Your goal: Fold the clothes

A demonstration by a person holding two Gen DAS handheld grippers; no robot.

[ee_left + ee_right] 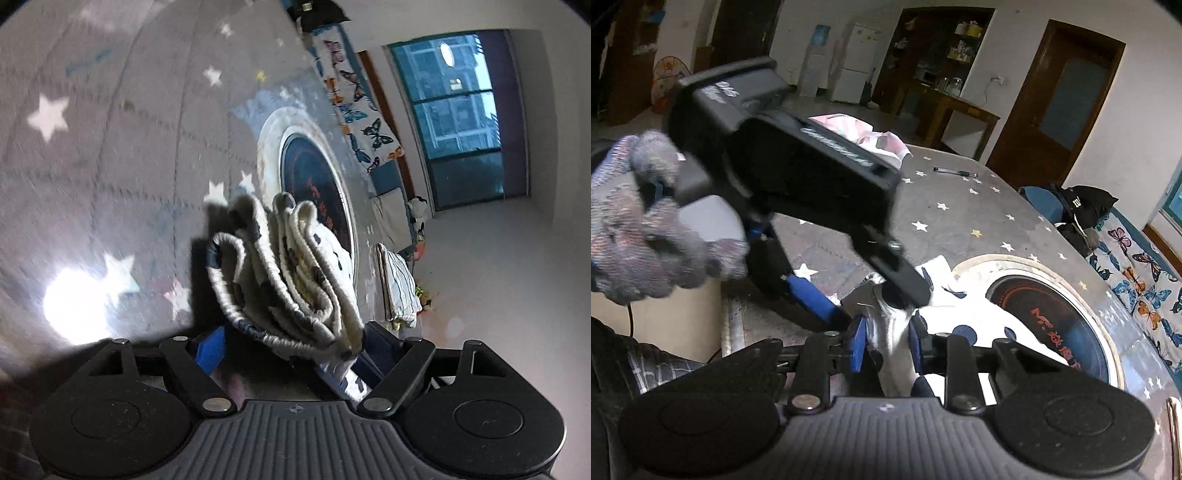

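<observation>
A white garment with dark dots (295,266), folded into a thick bundle, lies on the grey star-print table cover (110,166). In the left wrist view the bundle stands between the fingers of my left gripper (295,345). It leans on the right finger, and a dark gap separates it from the blue left pad (210,350), so the gripper is open. In the right wrist view my right gripper (886,343) is shut, pinching a white fold of the garment (894,332) between its blue pads. The left gripper (879,306) reaches in from the upper left, held by a gloved hand (639,229).
A round dark hob with a white rim (1052,321) is set into the table just past the garment. A folded striped cloth (399,288) lies beyond it. A pen (955,171), pink fabric (864,133), a black bag (1082,210) and a butterfly-print cloth (1137,280) sit at the table's far and right edges.
</observation>
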